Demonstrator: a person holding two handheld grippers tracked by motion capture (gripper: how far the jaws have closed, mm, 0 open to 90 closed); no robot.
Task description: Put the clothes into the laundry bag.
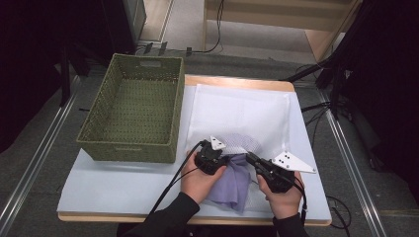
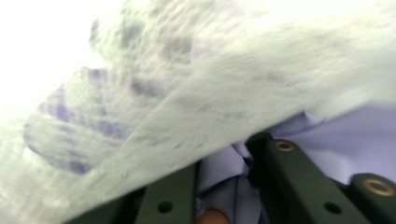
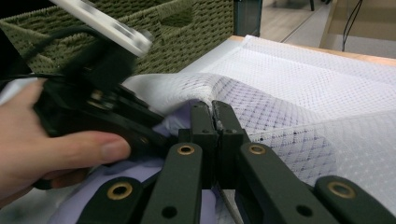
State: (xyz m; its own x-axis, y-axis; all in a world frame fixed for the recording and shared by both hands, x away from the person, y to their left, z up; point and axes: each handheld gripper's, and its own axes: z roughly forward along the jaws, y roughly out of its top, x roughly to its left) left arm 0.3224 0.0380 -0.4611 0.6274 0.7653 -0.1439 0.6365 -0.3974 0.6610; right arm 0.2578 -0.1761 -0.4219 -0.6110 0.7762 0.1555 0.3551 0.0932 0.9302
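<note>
Right gripper (image 3: 215,112): jaws clenched together on the edge of the mesh bag (image 3: 299,88), holding the rim lifted off the table; in the high view it (image 1: 253,159) sits at the bag's near opening.
Left gripper (image 2: 224,154): jaws part-spread with folds of the purple cloth (image 2: 345,135) bunched between them; whether the pads press the cloth cannot be told. In the high view it (image 1: 223,159) sits at the bag's mouth, just beside the right gripper.
Cloth: half in the bag. Part shows purple through the mesh (image 1: 242,143); the rest (image 1: 234,185) hangs out towards the near table edge, between the two hands.
Bag: white mesh, lying flat on the table (image 1: 123,185), far end near the back edge.
Basket (image 1: 133,106): green woven, on the table's left, just beside the bag, apart from both grippers.
In the way: the raised mesh flap hangs over the left gripper's jaws and covers most of its view.
Hard to make out: the left gripper view is blurred; its jaw tips are hidden under mesh and cloth.
</note>
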